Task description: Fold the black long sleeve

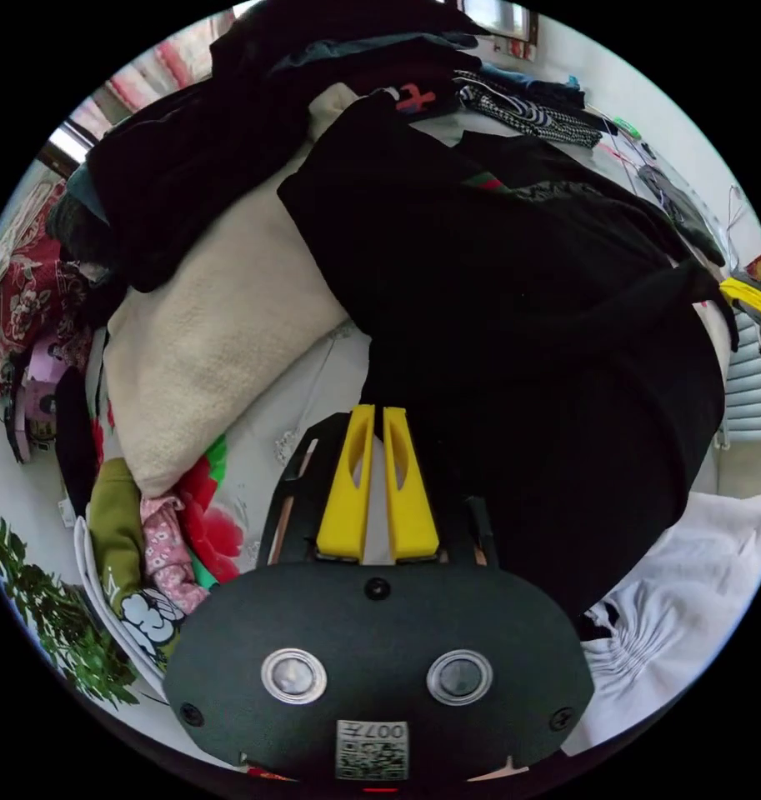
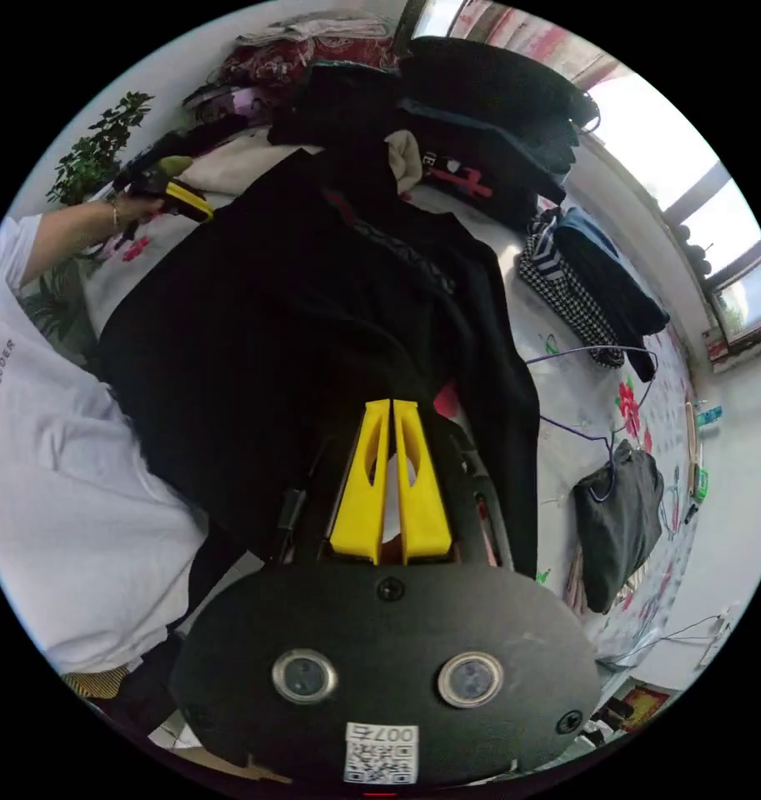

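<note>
My left gripper point(image 1: 378, 410) has its yellow jaws pressed close together, their tips pinching the edge of the black long sleeve point(image 1: 513, 333), and my right gripper point(image 2: 393, 405) is the same, jaws nearly touching and nipped onto the dark cloth point(image 2: 313, 333). The garment hangs stretched between my two tools, over the bed and in front of my white shirt point(image 2: 55, 467). In the right gripper view my left hand point(image 2: 142, 200) shows at the shirt's far corner with the other gripper's yellow tip beside it; in the left gripper view the right gripper point(image 1: 751, 298) sits at the opposite corner. Beyond the garment lies a cream blanket point(image 1: 222, 333) on the flowered bedsheet point(image 2: 638, 400), then a heap of dark clothes point(image 1: 230, 108), a checked piece point(image 2: 563, 300) and a dark bag point(image 2: 618, 517) with a purple cord. Farthest off stand a green plant point(image 2: 97, 150) and the windows point(image 2: 688, 167).
</note>
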Motion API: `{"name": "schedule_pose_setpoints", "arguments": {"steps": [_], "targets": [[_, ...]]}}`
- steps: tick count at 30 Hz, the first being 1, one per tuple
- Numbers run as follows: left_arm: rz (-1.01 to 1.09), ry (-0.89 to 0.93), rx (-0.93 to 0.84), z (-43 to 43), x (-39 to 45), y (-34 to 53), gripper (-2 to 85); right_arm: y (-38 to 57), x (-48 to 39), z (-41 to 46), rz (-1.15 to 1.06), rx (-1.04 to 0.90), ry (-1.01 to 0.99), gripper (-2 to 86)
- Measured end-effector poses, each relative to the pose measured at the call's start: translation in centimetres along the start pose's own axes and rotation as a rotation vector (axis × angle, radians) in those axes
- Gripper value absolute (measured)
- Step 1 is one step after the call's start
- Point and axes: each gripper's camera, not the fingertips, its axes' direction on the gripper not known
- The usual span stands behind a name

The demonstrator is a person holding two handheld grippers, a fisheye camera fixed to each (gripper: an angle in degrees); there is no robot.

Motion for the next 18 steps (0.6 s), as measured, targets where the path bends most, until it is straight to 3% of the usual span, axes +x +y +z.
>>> {"name": "schedule_pose_setpoints", "arguments": {"steps": [3, 6, 9, 13, 18], "targets": [[0.018, -0.015, -0.018, 0.2, -0.6, -0.7, -0.6, 2.5, -2.4, -0.9, -0.006, -0.026, -0.144, 0.1], [-0.046, 0.029, 0.002, 0.4, -2.0, -0.6, -0.2, 4.9, -4.6, 2.7, 0.055, -0.174, -0.263, 0.4], [-0.092, 0.059, 0.044, 0.2, -2.6, 0.1, 1.4, 6.7, -5.1, 4.9, 0.132, -0.275, -0.264, 1.5], [-0.146, 0.13, 0.149, -2.4, -2.5, 3.4, 7.5, 7.2, -3.1, 2.0, 0.232, -0.164, -0.21, 3.2], [-0.184, 0.282, 0.098, -2.5, 0.6, 8.4, 11.4, 6.4, -0.4, 1.6, 0.336, -0.074, -0.215, 4.6]]}}
